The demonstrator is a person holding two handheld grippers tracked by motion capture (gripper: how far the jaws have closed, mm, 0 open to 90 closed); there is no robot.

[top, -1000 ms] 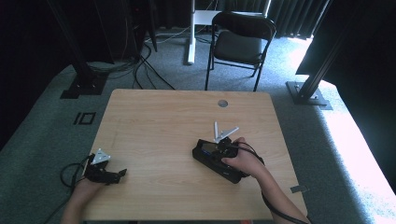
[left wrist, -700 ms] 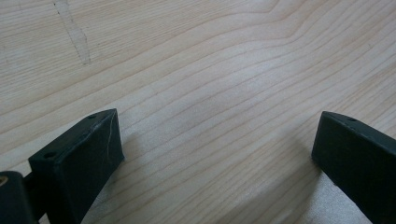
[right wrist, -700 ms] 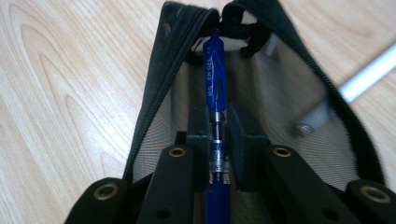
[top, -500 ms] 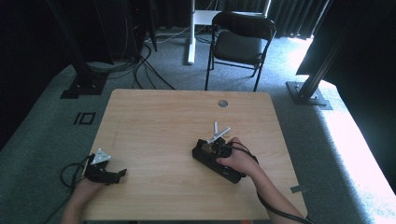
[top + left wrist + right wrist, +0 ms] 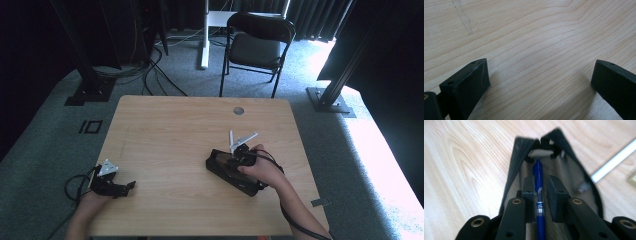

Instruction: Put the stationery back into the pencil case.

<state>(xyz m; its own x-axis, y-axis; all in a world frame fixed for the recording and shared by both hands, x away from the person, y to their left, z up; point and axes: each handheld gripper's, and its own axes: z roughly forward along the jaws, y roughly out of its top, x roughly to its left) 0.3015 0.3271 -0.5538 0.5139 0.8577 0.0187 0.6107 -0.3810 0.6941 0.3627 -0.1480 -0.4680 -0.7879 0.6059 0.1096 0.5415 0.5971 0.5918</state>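
A black pencil case [image 5: 223, 169] lies open on the wooden table [image 5: 170, 135], right of the middle. My right gripper [image 5: 241, 156] reaches into its mouth. In the right gripper view a blue pen [image 5: 538, 173] lies lengthwise inside the case [image 5: 517, 167], between the jaws of my right gripper [image 5: 541, 180]. The jaws have just been opening: the pen rests against the left pad and a thin gap shows at the right pad. My left gripper [image 5: 124, 186] rests at the table's front left corner. Its jaws [image 5: 540, 80] stand wide apart over bare wood.
Two white sticks [image 5: 243, 139] lie on the table just behind the case, and one of them [image 5: 614, 160] shows to the right of the case. A round hole [image 5: 238, 110] sits near the table's far edge. A black folding chair [image 5: 257, 47] stands beyond the table.
My right hand has shifted slightly over the case. The left hand and its gripper have stayed where they were.
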